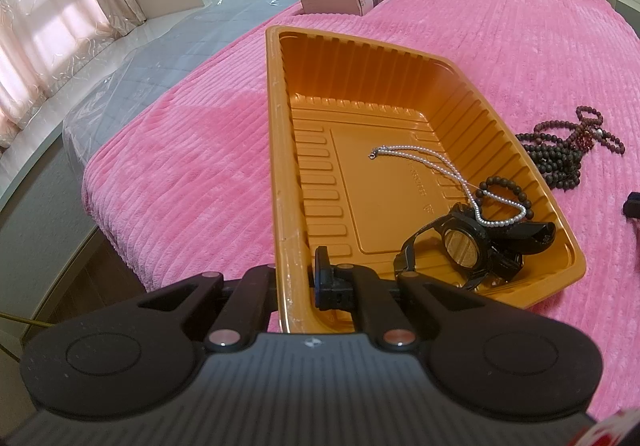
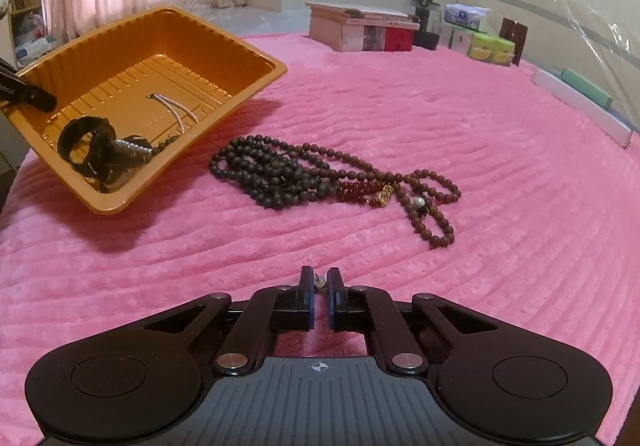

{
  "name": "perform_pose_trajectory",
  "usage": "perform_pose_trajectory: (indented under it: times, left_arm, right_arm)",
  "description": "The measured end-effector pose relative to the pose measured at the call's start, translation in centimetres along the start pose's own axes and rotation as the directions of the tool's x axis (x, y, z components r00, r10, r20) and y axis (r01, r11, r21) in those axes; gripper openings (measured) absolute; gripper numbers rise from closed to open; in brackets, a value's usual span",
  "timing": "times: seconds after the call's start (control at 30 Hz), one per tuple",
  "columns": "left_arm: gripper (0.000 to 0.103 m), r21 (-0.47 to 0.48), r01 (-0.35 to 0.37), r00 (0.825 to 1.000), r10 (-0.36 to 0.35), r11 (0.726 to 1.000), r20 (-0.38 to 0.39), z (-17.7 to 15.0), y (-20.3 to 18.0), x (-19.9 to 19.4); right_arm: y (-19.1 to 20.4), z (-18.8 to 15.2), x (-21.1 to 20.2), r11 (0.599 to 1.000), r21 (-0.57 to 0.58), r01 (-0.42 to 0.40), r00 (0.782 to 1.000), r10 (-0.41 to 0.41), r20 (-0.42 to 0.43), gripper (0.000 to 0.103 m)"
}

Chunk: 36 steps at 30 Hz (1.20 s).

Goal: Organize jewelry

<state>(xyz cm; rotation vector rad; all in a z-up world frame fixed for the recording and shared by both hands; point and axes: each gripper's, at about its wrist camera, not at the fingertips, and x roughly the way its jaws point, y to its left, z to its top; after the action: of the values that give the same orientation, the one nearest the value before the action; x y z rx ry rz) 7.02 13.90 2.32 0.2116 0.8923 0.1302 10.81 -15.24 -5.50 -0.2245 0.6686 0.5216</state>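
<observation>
An orange plastic tray (image 1: 276,126) sits tilted on the pink bedspread, its near corner lifted. My left gripper (image 1: 296,274) is shut on the tray's wall, one finger inside and one outside; it shows as a black arm (image 2: 28,94) in the right wrist view. In the tray lie a pearl necklace (image 1: 440,166), a black watch (image 1: 464,242) and a dark bead bracelet (image 1: 504,182). A pile of dark and brown bead strands (image 2: 280,174) lies on the spread to the right of the tray. My right gripper (image 2: 320,278) is low over the spread, shut on a small pale jewelry piece at its fingertips.
A stack of books (image 2: 360,26), a dark jar and tissue packs (image 2: 488,46) line the far side of the bed. A long white box (image 2: 580,106) lies at the right edge. The bed's edge drops off left of the tray (image 1: 92,174), with curtains beyond.
</observation>
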Motion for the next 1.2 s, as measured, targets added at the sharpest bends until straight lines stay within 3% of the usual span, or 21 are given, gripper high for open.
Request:
perform_pose_trajectory:
  times: [0.33, 1.2]
  left_arm:
    - [0.003, 0.000, 0.000, 1.000, 0.000, 1.000, 0.001, 0.0, 0.0, 0.0]
    - [0.003, -0.003, 0.001, 1.000, -0.001, 1.000, 0.001, 0.0, 0.0, -0.1]
  right_arm:
    - [1.0, 2.7, -1.2, 0.999, -0.029, -0.031, 0.997, 0.033, 0.072, 0.006]
    - [5.7, 9.0, 0.4, 0.980, -0.114, -0.163, 0.973, 0.179, 0.146, 0.006]
